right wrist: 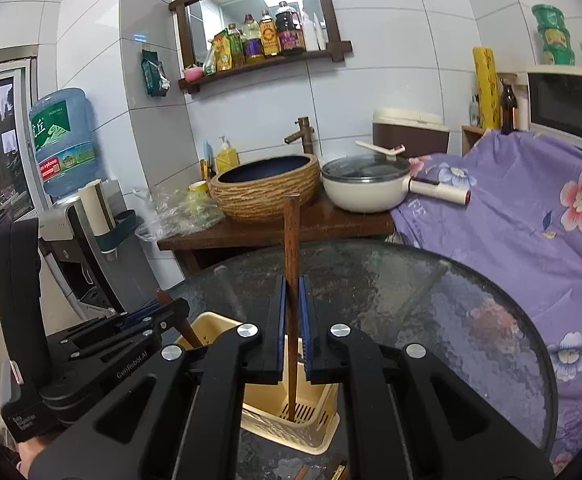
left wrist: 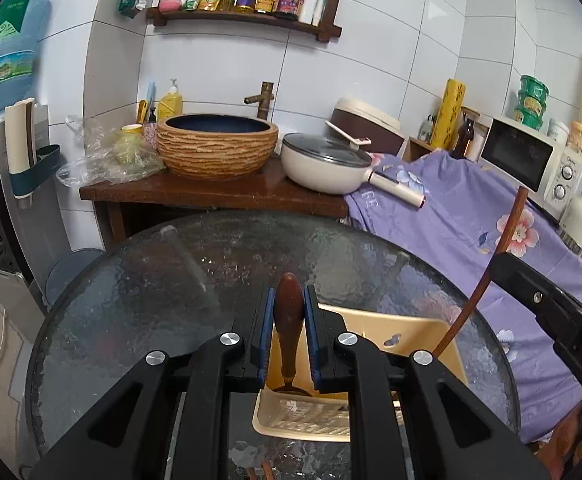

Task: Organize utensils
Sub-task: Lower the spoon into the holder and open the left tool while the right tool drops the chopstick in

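Left gripper point(left wrist: 287, 334), matte black with blue ribbed pads, is clamped on a rounded dark-brown wooden utensil handle point(left wrist: 289, 320) standing upright in the beige slotted plastic utensil holder point(left wrist: 411, 330), which sits near the front edge of the round, pebbled dark glass table point(left wrist: 151, 280). Right gripper point(right wrist: 291, 320) is clenched on a slim square-section wooden chopstick point(right wrist: 291, 240), its tip on the holder's slotted floor. Readable writing: "GenRobot.AI" on the left gripper body in the right wrist view.
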Motion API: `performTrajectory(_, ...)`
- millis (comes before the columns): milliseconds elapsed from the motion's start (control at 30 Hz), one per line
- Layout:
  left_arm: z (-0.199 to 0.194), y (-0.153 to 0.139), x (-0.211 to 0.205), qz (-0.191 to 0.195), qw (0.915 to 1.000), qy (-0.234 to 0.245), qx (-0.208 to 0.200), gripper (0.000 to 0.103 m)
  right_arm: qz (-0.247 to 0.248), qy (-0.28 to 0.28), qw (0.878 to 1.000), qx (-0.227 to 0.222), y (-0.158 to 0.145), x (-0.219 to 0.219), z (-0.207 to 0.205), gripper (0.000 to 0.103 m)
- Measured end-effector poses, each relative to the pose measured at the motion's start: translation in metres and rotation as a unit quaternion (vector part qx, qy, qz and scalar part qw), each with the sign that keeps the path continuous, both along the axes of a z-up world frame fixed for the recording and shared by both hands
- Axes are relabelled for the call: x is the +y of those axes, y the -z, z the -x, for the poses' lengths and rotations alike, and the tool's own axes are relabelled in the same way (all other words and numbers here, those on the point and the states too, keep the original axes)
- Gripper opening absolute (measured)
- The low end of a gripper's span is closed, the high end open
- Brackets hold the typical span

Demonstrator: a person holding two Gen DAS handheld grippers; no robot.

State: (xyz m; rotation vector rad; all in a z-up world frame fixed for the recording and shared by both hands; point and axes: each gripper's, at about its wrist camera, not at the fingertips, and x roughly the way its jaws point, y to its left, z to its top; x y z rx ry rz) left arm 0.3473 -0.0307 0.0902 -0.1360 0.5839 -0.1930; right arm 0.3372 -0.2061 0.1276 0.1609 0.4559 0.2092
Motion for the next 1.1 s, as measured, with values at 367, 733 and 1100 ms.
performTrajectory(367,-0.002,0.014,-0.008,-0.024,0.9996,0.008,0.009,0.015,0.0,0.012,1.0,0.0,0.002,-0.005,-0.002,0.008)
performTrajectory(733,0.036,-0.01,0.007,-0.028,0.9986,0.002,-0.045,0.06,-0.009,0.025,1.0,-0.003,0.003,-0.021,0.026,0.05)
performTrajectory(1100,0.097,0.013,0.036,-0.013,0.9992,-0.005,-0.037,0.091,0.048,-0.002,0.998,0.041,0.048,-0.011,0.093,0.067)
